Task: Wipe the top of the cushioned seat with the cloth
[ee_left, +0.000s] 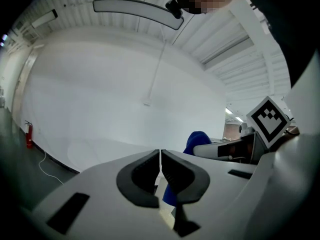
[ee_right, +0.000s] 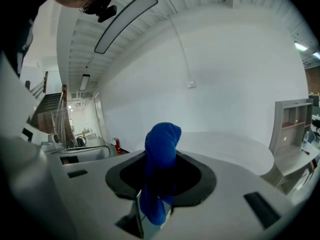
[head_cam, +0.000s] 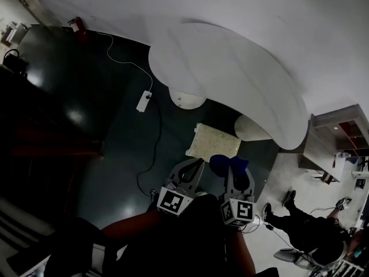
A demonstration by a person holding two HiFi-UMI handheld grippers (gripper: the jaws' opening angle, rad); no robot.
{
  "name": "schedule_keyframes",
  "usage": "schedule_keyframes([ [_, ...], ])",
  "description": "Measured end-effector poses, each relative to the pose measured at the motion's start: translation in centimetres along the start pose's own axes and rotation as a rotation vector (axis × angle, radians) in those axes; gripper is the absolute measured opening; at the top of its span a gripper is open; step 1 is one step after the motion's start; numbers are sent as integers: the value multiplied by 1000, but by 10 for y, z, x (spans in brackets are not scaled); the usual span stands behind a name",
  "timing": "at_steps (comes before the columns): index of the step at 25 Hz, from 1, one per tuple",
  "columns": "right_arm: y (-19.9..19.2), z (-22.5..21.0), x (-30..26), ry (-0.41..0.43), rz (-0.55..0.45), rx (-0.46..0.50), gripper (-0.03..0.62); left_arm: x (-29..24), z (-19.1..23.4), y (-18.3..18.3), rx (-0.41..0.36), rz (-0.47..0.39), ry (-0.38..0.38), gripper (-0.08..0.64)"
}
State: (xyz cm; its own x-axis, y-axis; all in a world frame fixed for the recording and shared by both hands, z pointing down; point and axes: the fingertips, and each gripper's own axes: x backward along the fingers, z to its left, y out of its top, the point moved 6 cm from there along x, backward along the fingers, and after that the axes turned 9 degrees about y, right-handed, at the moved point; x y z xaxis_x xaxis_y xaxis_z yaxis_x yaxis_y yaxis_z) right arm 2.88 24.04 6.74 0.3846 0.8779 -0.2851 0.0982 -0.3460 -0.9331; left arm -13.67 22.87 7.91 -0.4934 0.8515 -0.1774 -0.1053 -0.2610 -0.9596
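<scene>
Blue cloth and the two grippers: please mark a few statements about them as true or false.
1. The right gripper is shut on the blue cloth. True.
2. The left gripper has its jaws wide apart. False: they are together, with nothing between them.
3. The cloth is spread flat on the cushioned seat. False: it is bunched between the right gripper's jaws.
4. A white power strip lies on the dark floor. True.
</scene>
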Motion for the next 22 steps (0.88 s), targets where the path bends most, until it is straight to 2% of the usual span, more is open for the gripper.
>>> schedule_keyframes([
  [5, -4, -2, -46, 25, 19, 38, 144, -24, 27, -19, -34, 48, 55, 23],
  [9, -18, -17, -79, 57, 20, 11, 144, -45, 39, -32, -63, 27, 57, 23],
  [14, -47, -48, -122, 96, 48, -1, 144, -73, 55, -50, -84, 34, 108, 23],
  [16, -62, -54, -137, 119, 86, -3, 144, -76, 60, -59, -71, 50, 135, 23],
  [19, -88, -64, -156, 164, 138, -6, 144, -76, 65, -76, -17, 118, 185, 23],
  [22, -101, -93, -186, 170, 176, -7, 144, -101, 68, -87, 7, 118, 218, 22],
])
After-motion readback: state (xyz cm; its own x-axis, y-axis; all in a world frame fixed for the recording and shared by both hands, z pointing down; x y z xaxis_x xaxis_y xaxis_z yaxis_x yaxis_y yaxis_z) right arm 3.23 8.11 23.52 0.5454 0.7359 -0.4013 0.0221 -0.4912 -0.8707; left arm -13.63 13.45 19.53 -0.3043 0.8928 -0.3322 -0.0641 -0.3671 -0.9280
